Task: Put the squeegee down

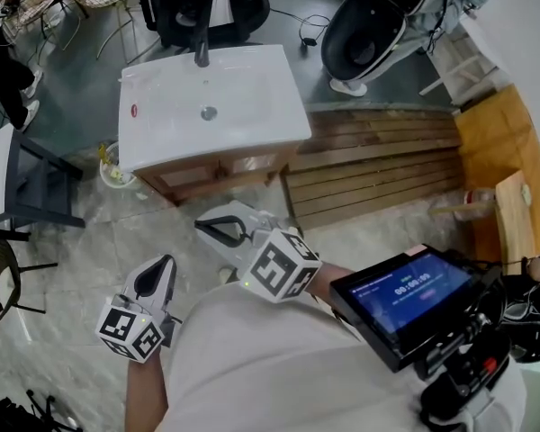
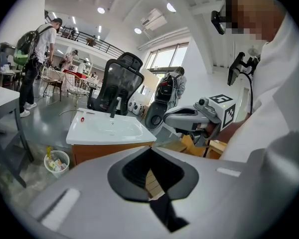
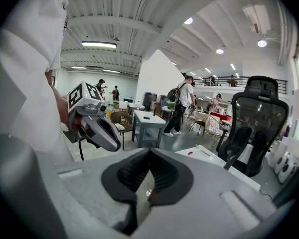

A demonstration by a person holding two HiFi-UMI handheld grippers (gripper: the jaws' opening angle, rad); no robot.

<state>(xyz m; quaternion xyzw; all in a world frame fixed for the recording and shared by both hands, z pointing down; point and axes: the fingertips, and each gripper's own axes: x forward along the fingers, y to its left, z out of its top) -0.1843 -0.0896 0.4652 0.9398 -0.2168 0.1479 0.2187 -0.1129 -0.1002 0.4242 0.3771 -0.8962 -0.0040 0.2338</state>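
Looking for the squeegee, I cannot tell where it is: no view shows it, and neither claw holds it. The left gripper [image 2: 150, 149] has its jaws pressed together tip to tip with nothing between them; a bit of wood shows through the dark hollow behind the tips. The right gripper [image 3: 149, 151] is the same, with its jaws closed and empty. Both are held out in front of the person's white shirt [image 1: 252, 358] and tilted a little downward. The right one is ahead of the left and well apart from it. Each carries its marker cube [image 1: 283, 266] at the back, near the hand.

Ahead of them, on the marbled floor [image 1: 90, 241], a white basin [image 1: 252, 97] stands on a wooden cabinet [image 1: 211, 171]. The basin has a dark tap [image 1: 202, 52] at its far edge, a drain [image 1: 209, 112] in the middle and a small red spot [image 1: 134, 110] near its left rim. A small bin [image 1: 113, 167] with scraps in it stands on the floor just beside the cabinet's left corner. To the right of the cabinet lie wooden slats [image 1: 378, 165]. Behind the basin stands a black chair [image 1: 207, 7].

At the person's right side a screen [image 1: 405, 293] glows blue on a black rig. Farther off in the hall, a bystander [image 2: 37, 54] with a backpack stands among tables and wire chairs.
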